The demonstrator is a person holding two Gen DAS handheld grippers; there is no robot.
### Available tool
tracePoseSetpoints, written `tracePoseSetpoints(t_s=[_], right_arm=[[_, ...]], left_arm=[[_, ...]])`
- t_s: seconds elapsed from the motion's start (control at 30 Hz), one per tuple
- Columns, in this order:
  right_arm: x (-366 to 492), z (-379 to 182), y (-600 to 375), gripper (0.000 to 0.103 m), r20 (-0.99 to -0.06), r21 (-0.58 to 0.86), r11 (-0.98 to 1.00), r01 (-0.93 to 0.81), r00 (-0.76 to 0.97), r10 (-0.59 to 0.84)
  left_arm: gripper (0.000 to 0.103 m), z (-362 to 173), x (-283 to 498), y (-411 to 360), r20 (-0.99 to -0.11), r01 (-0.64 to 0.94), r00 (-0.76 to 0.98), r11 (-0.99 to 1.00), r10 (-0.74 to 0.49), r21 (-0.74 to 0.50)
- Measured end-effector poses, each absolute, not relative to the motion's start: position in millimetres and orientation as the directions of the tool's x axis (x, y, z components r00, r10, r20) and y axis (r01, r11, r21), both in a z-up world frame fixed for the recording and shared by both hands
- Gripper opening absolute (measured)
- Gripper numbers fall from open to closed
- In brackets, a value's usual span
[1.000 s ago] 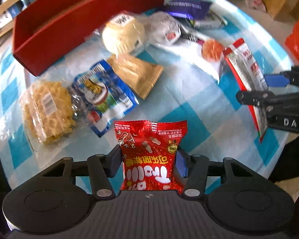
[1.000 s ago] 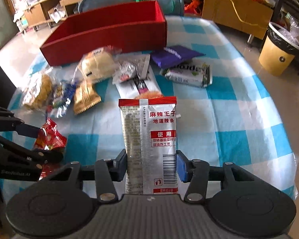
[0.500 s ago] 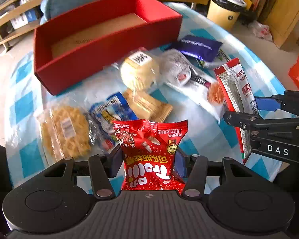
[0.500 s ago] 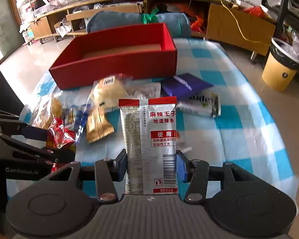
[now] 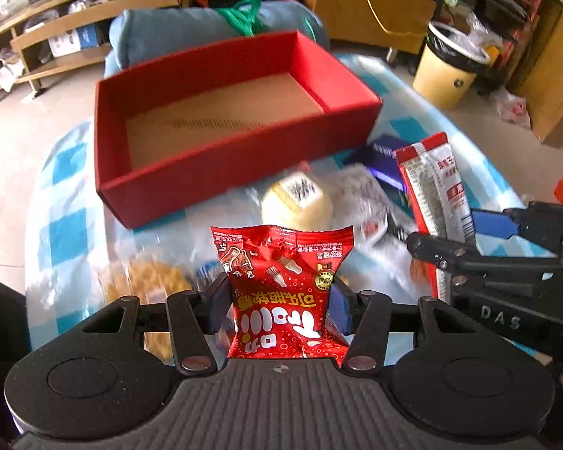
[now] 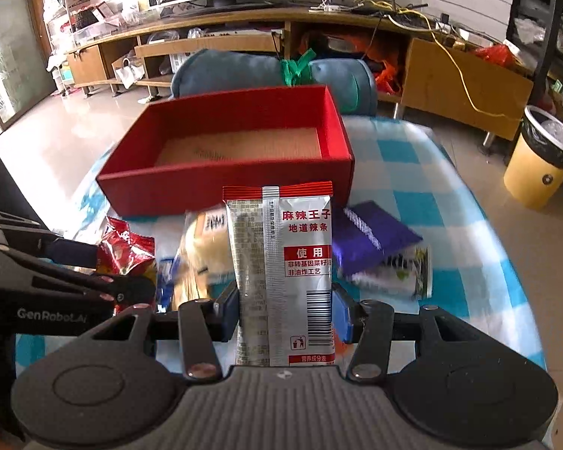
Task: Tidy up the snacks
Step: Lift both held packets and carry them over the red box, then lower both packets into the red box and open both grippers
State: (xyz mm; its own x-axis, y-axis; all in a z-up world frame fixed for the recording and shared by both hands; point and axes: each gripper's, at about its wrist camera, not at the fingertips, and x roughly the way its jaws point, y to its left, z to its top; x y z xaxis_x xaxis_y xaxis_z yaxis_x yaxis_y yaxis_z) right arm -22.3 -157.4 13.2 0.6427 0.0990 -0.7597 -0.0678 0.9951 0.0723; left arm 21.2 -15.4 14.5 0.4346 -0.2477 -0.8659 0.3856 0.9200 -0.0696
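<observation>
Left hand-held gripper: jaws narrowed onto a red packet, pads pressing its two sides, packet upright and clear of the surface. Right hand-held gripper: jaws likewise closed on a silver pouch, gripped near its lower end, most of it standing free above the pads. The red box sits at the far edge of the surface, open, with nothing visible inside.

Risks, as judged: both wrappers are slick film, so either could slide out under a quick tilt. The pouch is held low and may flop or catch on the near wall of the box. The two grippers are close together; heading for the same box, they could collide.

Surface: blue-and-white checked cloth, loose snacks near the middle, partly blurred. Room: low wooden shelving, a yellow bin, tiled floor.
</observation>
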Motion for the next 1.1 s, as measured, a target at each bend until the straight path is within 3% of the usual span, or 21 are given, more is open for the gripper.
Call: tracePoseSetpoints(t_s=[0.6, 1.1], right_arm=[[64.0, 40.8, -155.7, 0.045, -0.712, 0.08, 0.993, -0.092, 0.692, 0.121], [153.7, 18.1, -145.8, 0.045, -0.733, 0.072, 0.99, -0.117, 0.667, 0.132]], left_arm=[[0.061, 50.6, 100.4, -21.8, -0.803, 0.286, 0.552, 0.956, -0.223, -0.069], [0.061, 33.0, 173.2, -25.1, -0.809, 0.189, 0.57, 0.981, -0.142, -0.04]])
